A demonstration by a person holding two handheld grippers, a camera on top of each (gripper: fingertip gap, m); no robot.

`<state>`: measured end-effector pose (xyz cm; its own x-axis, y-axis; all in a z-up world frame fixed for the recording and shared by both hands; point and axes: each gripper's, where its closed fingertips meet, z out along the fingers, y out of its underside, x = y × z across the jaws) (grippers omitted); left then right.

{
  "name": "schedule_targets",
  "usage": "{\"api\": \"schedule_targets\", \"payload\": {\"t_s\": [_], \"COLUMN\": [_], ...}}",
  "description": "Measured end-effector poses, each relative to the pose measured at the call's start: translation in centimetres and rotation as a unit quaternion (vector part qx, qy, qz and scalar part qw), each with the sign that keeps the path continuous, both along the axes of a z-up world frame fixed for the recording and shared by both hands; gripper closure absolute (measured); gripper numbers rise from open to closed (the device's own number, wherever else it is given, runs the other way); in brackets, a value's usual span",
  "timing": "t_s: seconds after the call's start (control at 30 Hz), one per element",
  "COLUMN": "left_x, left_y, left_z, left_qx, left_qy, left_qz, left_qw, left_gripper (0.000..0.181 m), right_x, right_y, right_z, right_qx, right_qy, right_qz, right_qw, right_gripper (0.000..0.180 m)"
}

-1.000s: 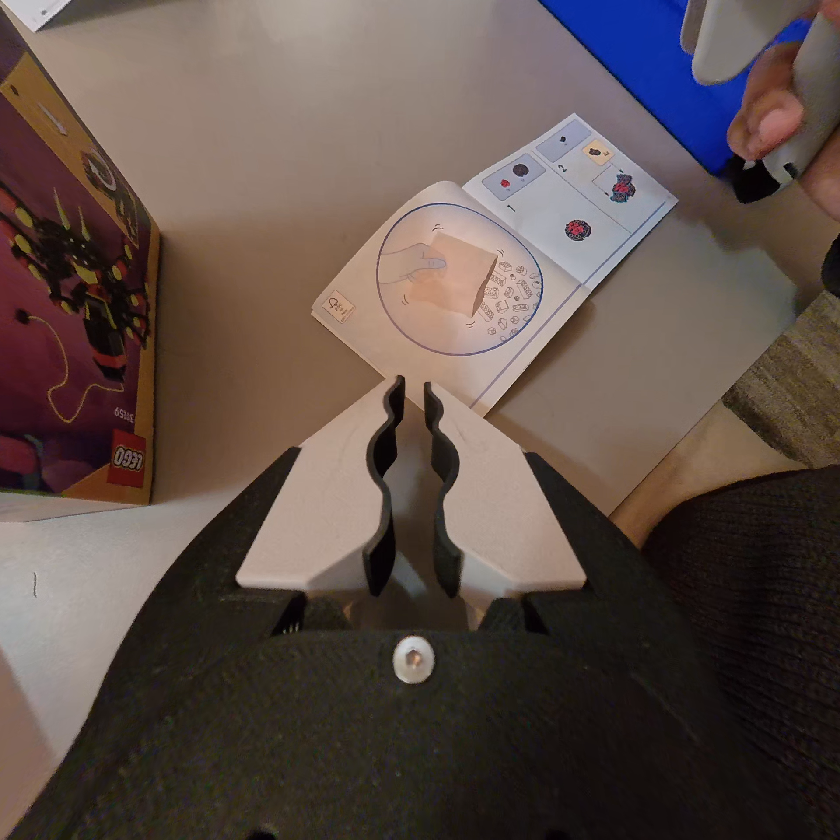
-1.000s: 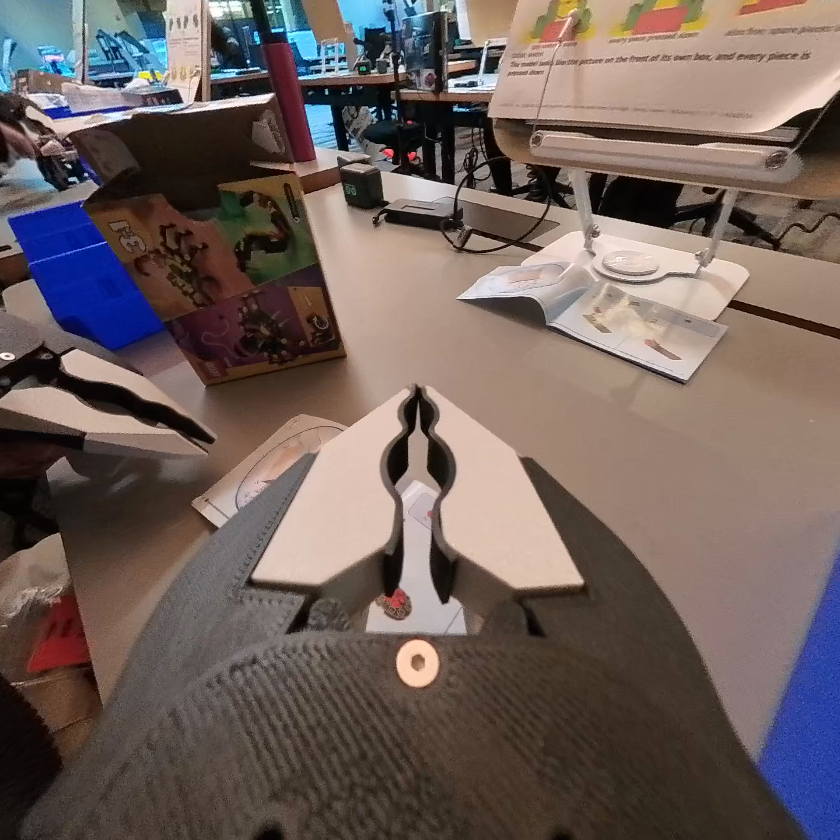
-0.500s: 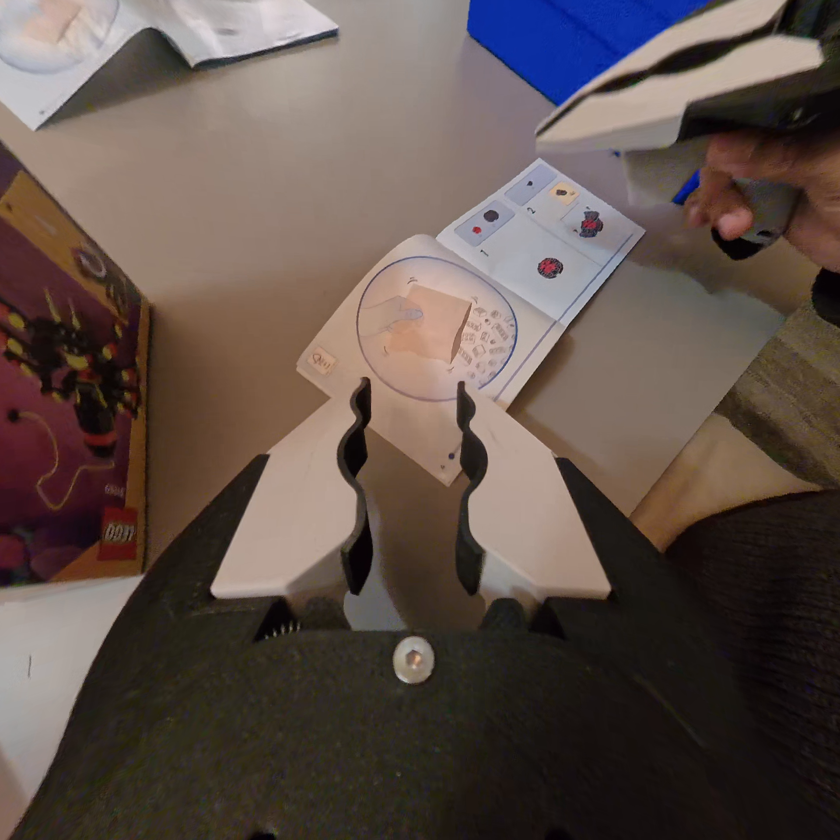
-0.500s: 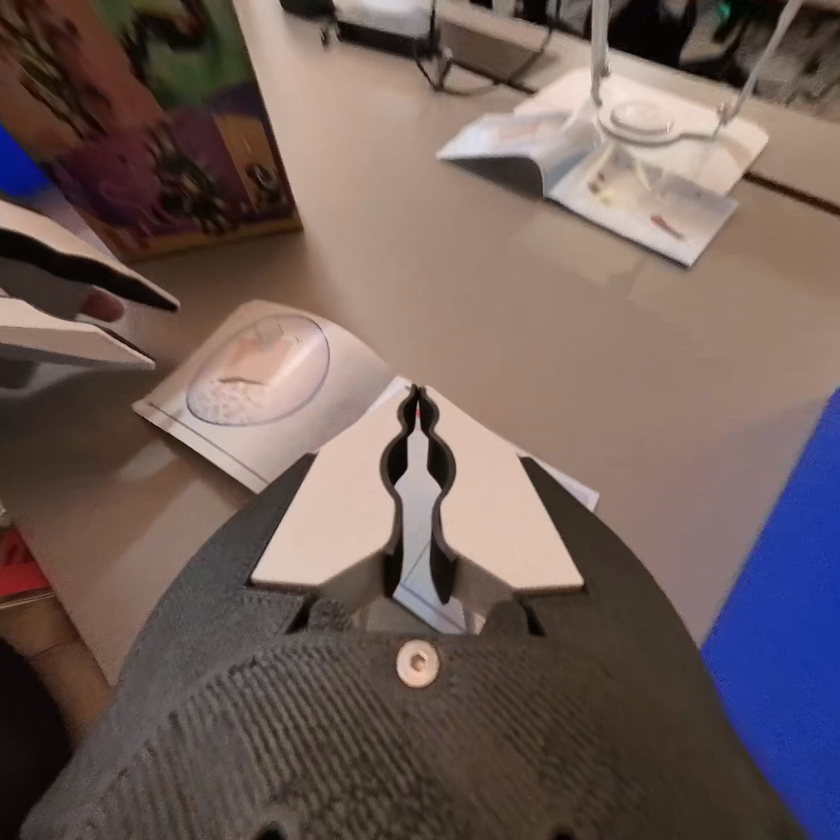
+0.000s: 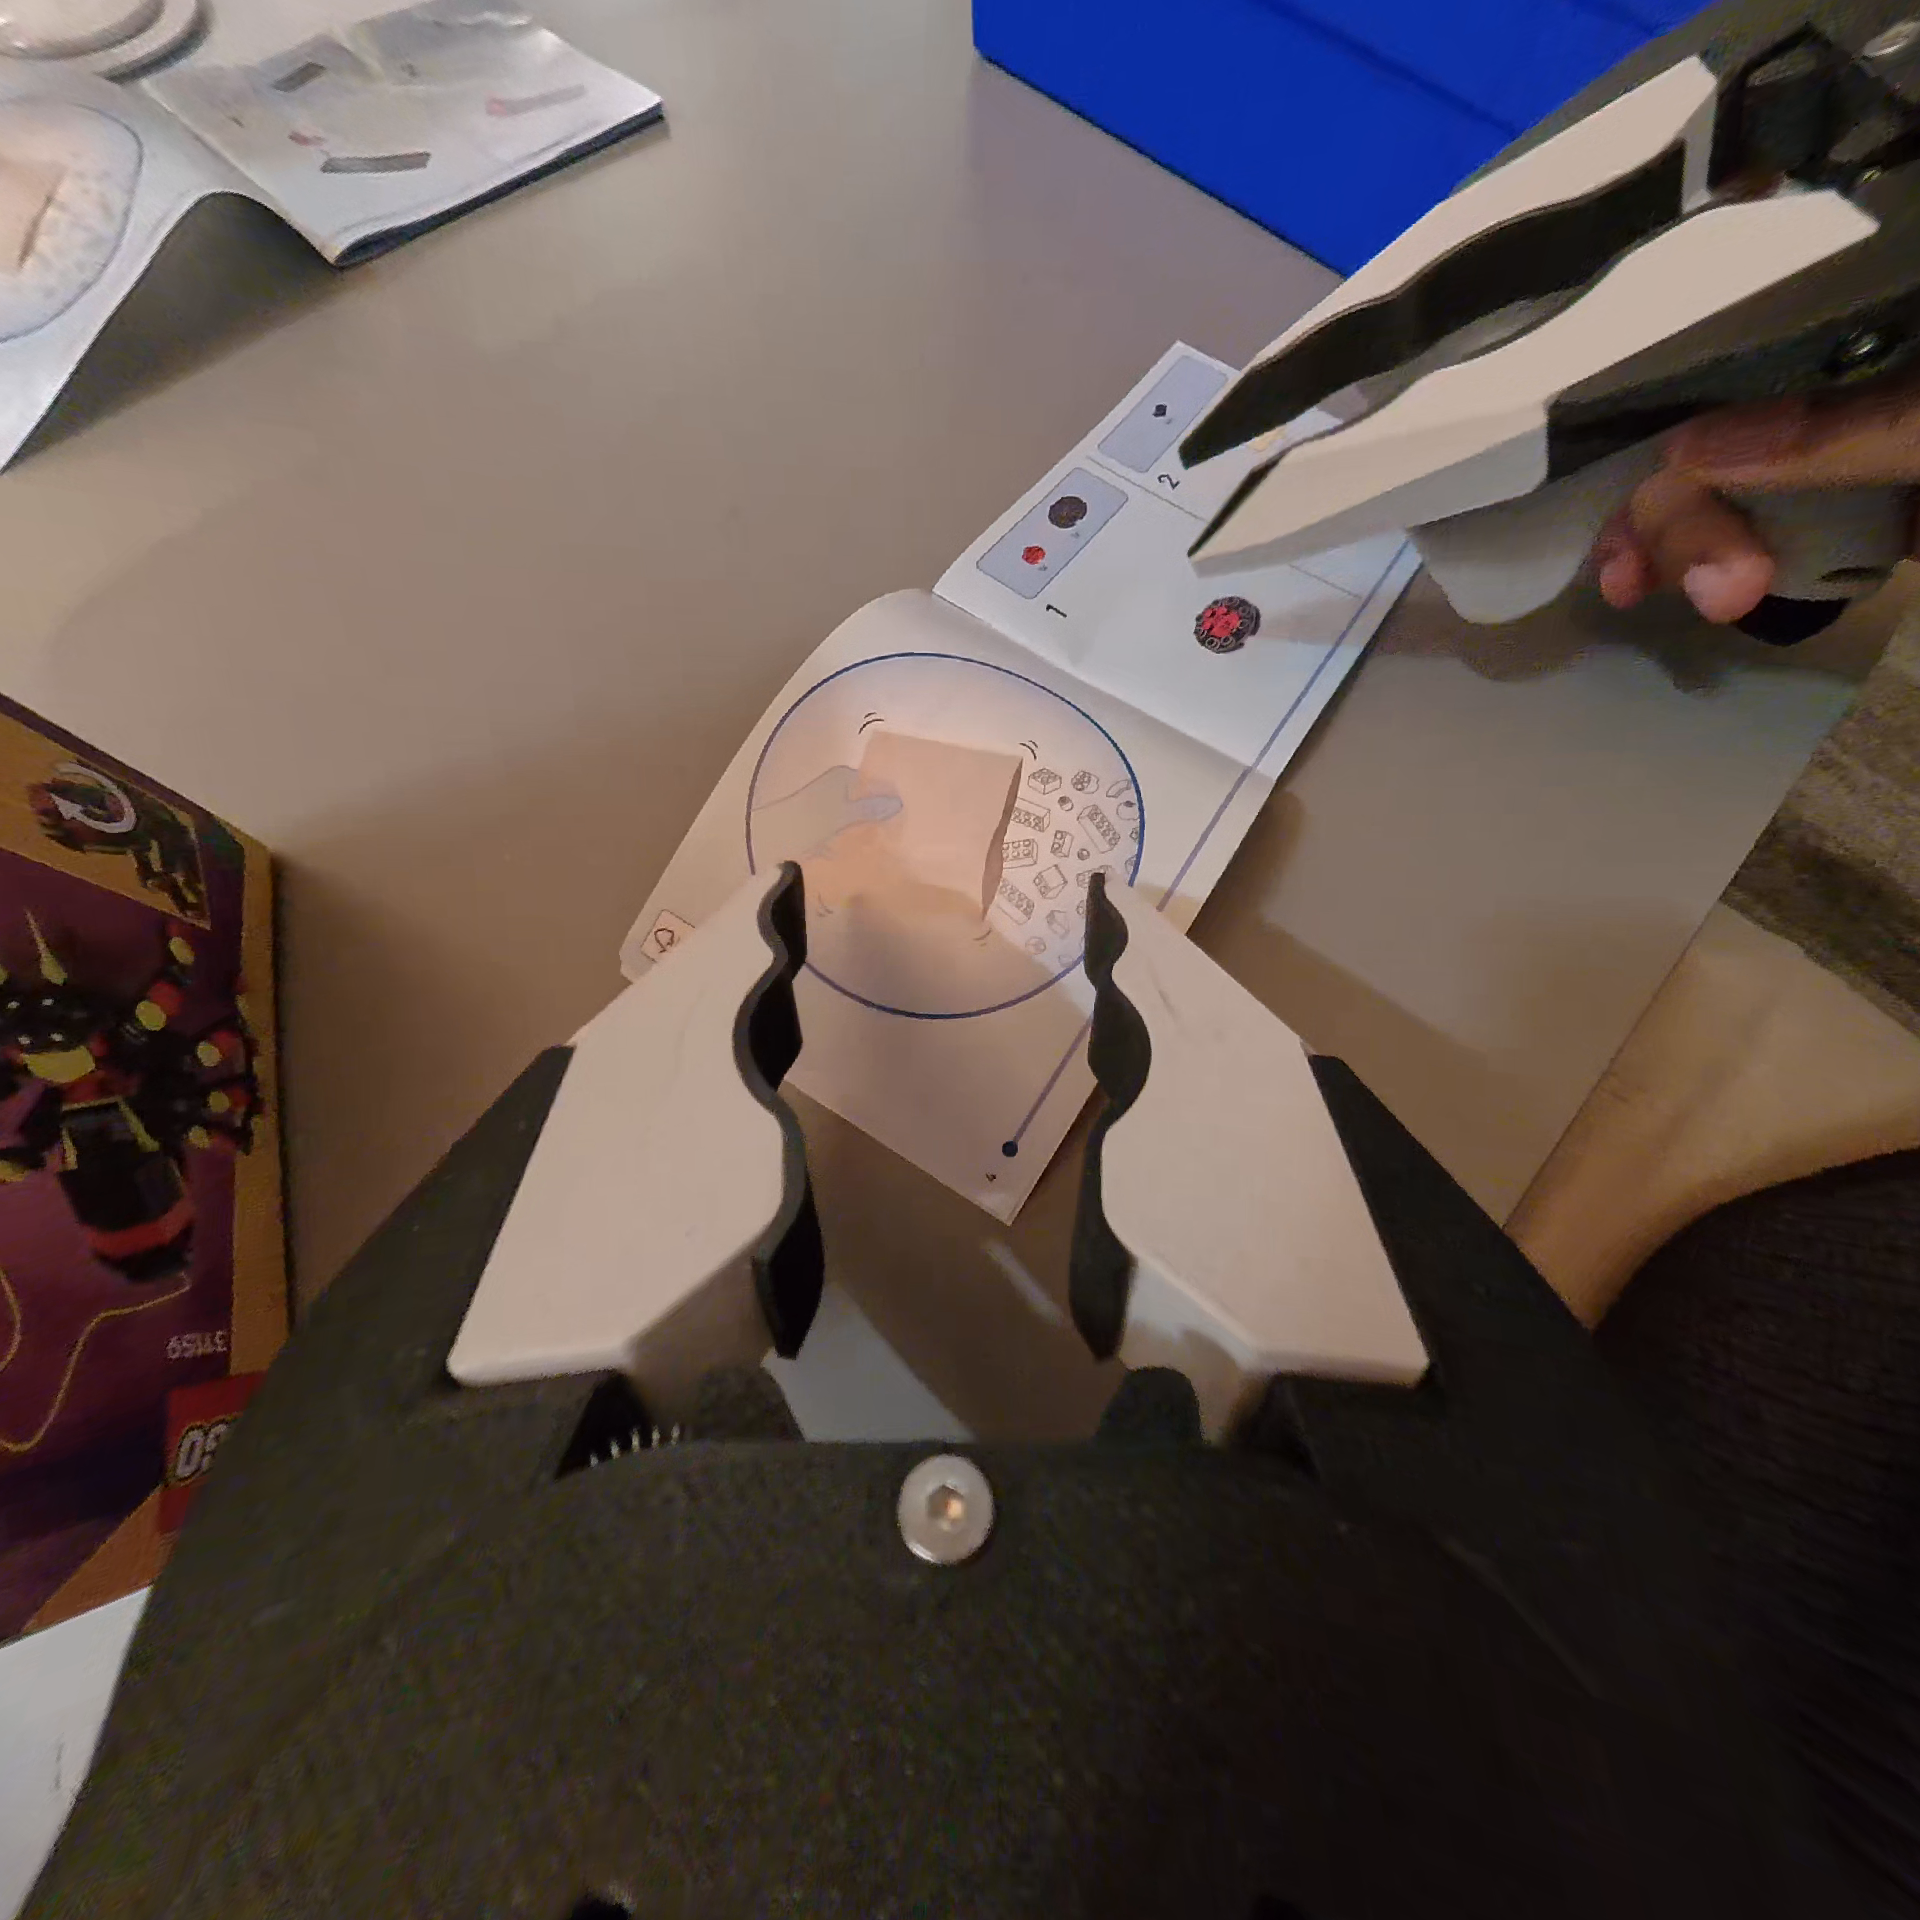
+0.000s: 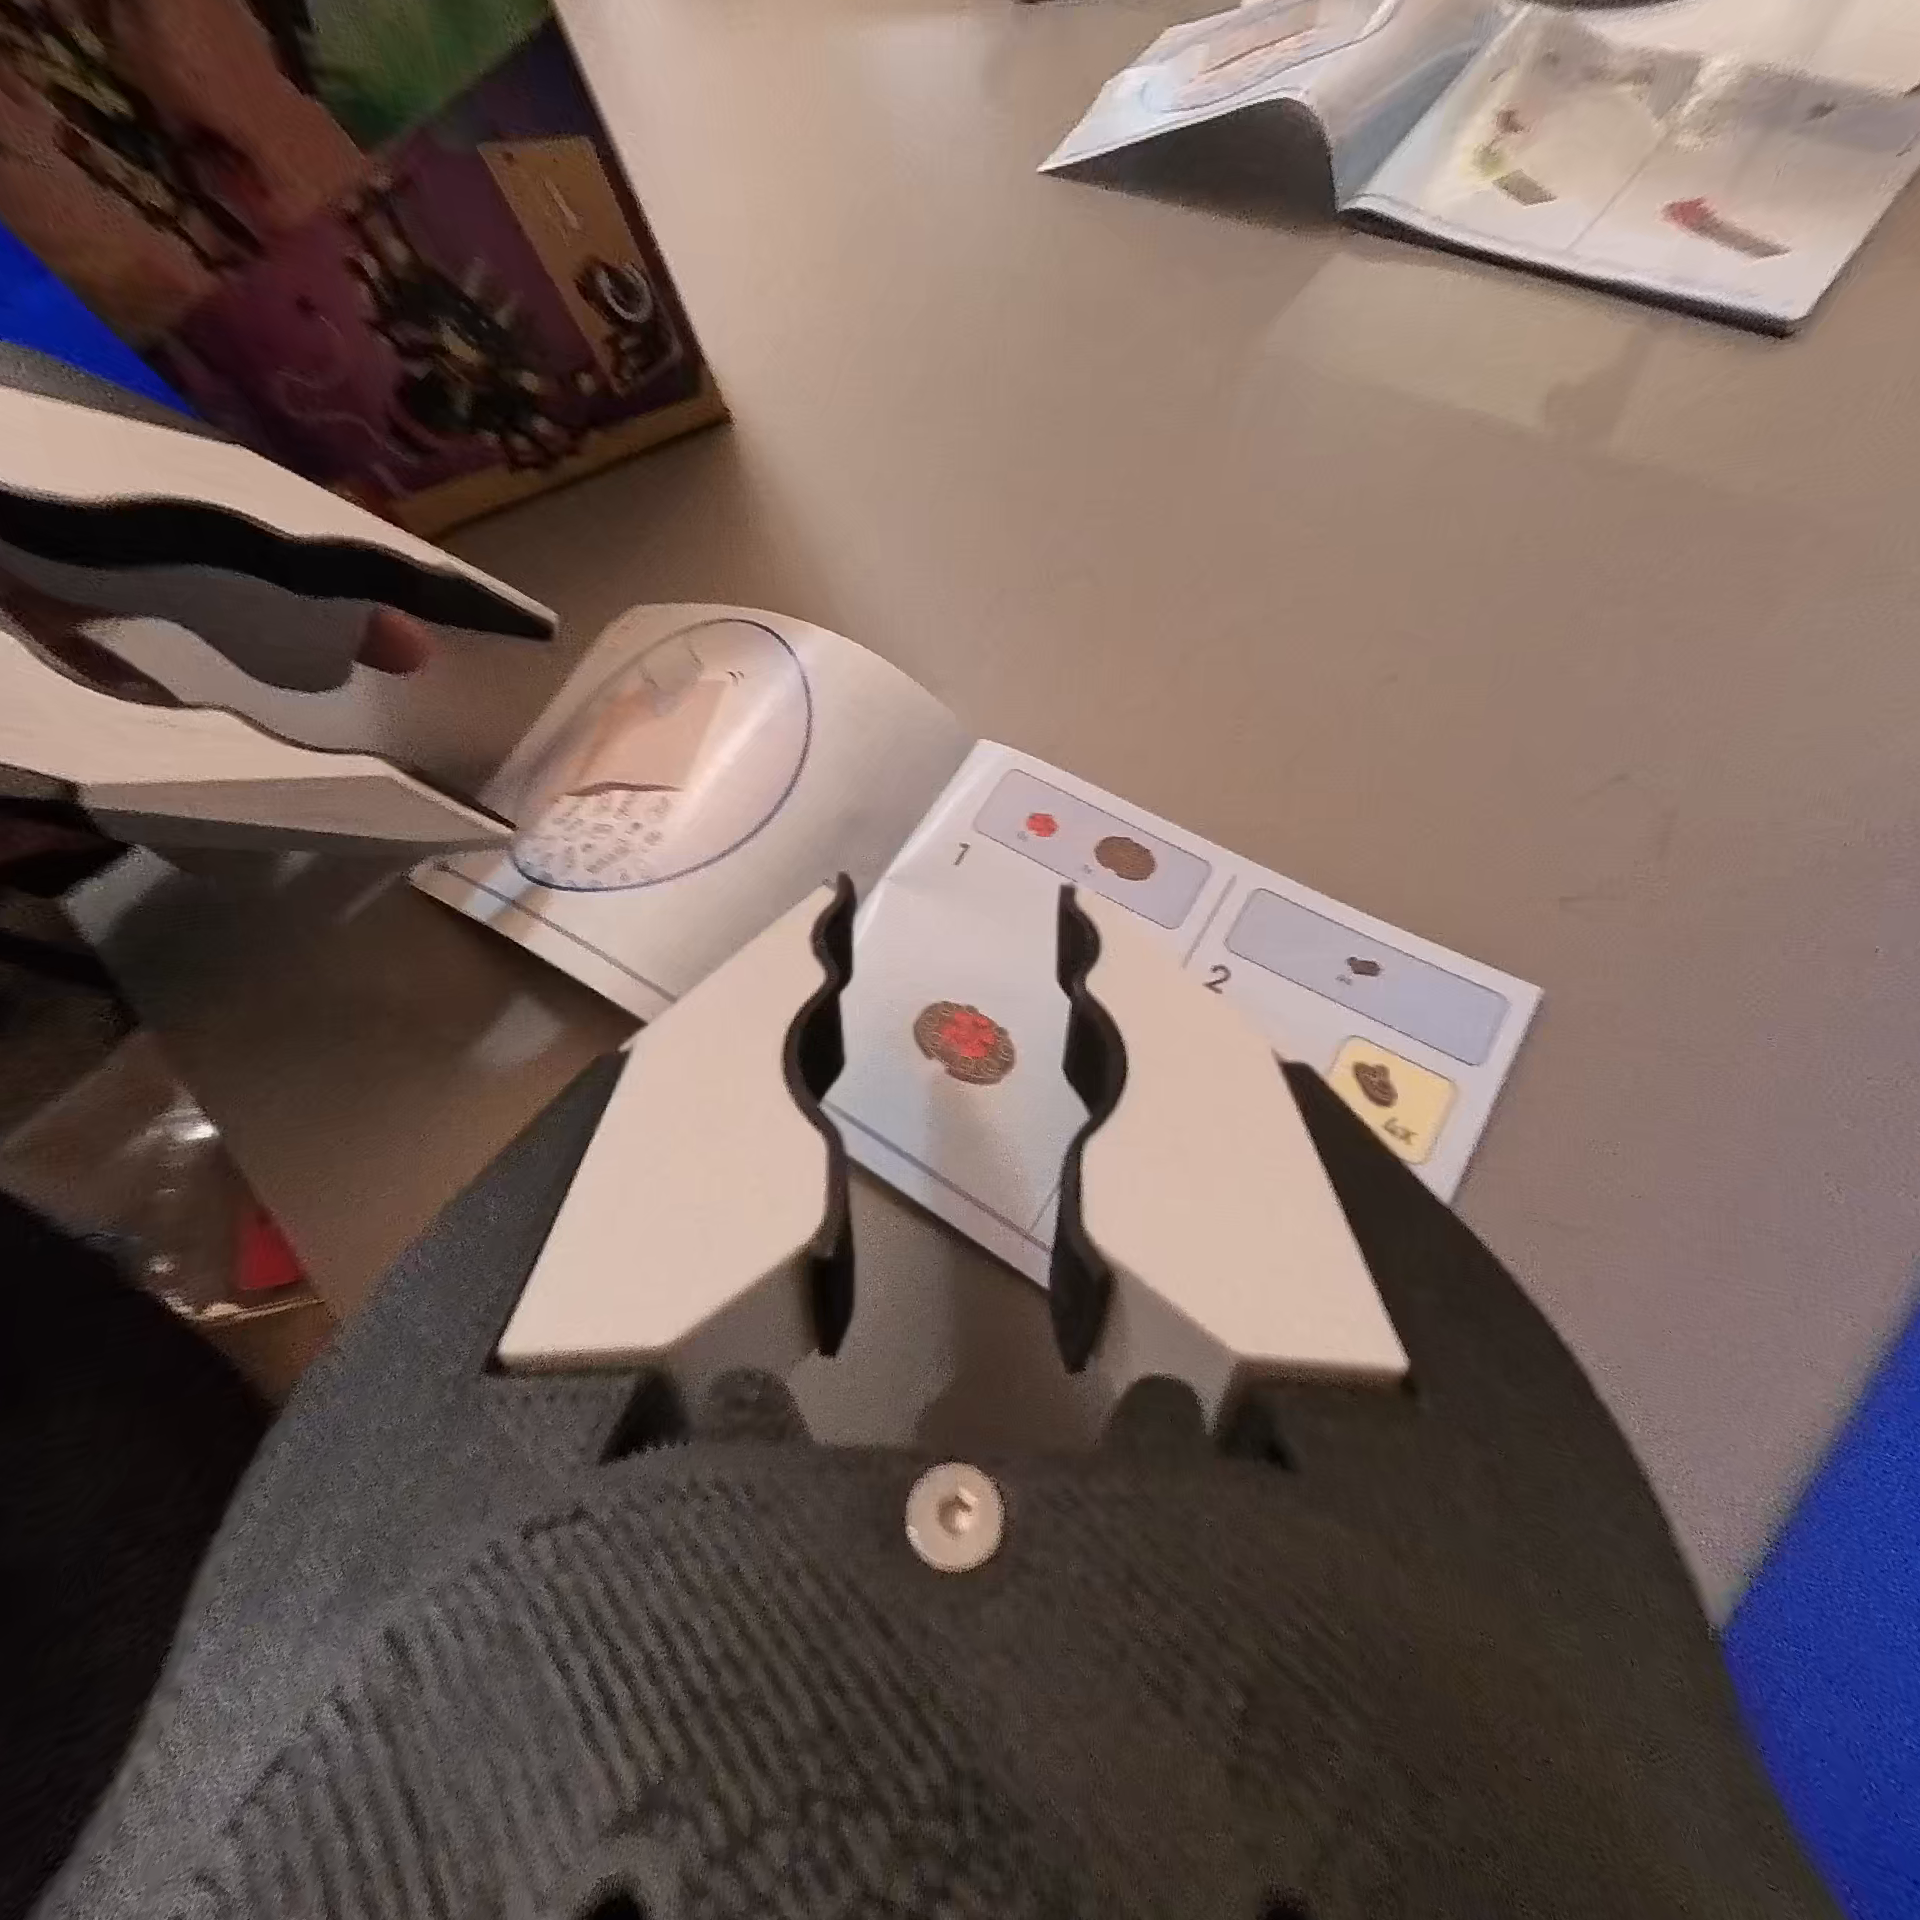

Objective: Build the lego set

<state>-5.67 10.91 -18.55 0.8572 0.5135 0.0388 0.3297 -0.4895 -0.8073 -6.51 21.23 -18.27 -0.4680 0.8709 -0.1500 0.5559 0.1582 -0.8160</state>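
Note:
An open instruction booklet (image 5: 935, 831) lies flat on the beige table. My left gripper (image 5: 940, 888) is open and empty, just above the booklet's left page with the round drawing. My right gripper (image 6: 954, 899) is open and empty, over the right page (image 6: 1351, 997) with the numbered steps. Each gripper shows in the other's view: the right one (image 5: 1195, 509) at upper right, held by a hand, and the left one (image 6: 530, 727) at the left. No loose bricks are visible on the table.
The purple set box (image 5: 114, 1091) stands at the left, also seen in the right wrist view (image 6: 416, 260). A second open booklet (image 5: 364, 125) lies farther back. A blue bin (image 5: 1299, 104) is at the right. A clear bag (image 6: 208, 1226) lies near the table edge.
Both grippers have opened from nearly shut. The right gripper has tilted down and come in over the booklet's right page. The left gripper has moved forward over the left page.

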Motion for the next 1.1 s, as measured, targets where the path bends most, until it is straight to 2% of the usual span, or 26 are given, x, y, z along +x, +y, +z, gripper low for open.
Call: {"api": "schedule_targets", "payload": {"t_s": [0.1,0.23,0.37,0.5,0.67,0.83,1.1], "left_x": [-0.5,-1.2,-1.3,-1.6,-1.0,-1.4,-1.5], "left_y": [-0.5,-1.9,-2.7,-3.6,-4.1,-4.9,-4.9], "left_z": [0.1,-0.3,0.2,1.0,1.9,4.4,4.0], "left_qx": [0.0,-0.009,0.014,0.032,0.058,0.113,0.099], "left_qy": [0.007,-0.001,-0.009,0.004,-0.003,0.035,0.041], "left_qz": [0.021,0.057,0.072,0.092,0.083,0.1,0.102], "left_qw": [1.0,0.998,0.997,0.995,0.995,0.988,0.989], "left_gripper": [0.116,0.117,0.13,0.146,0.181,0.181,0.181], "right_x": [-0.4,-1.2,-1.7,-1.8,-1.4,-1.4,-0.9], "right_y": [0.1,0.7,0.3,-1.3,-3.4,-4.2,-5.0], "right_z": [0.6,2.2,3.7,3.2,2.2,2.1,2.0], "right_qx": [-0.034,-0.076,-0.134,-0.139,-0.134,-0.14,-0.168], "right_qy": [-0.002,0.024,0.035,0.016,-0.014,-0.023,-0.047], "right_qz": [-0.001,-0.012,-0.005,0.022,0.059,0.075,0.093], "right_qw": [0.999,0.997,0.99,0.99,0.989,0.987,0.98], "right_gripper": [0.138,0.147,0.152,0.15,0.145,0.145,0.147]}}
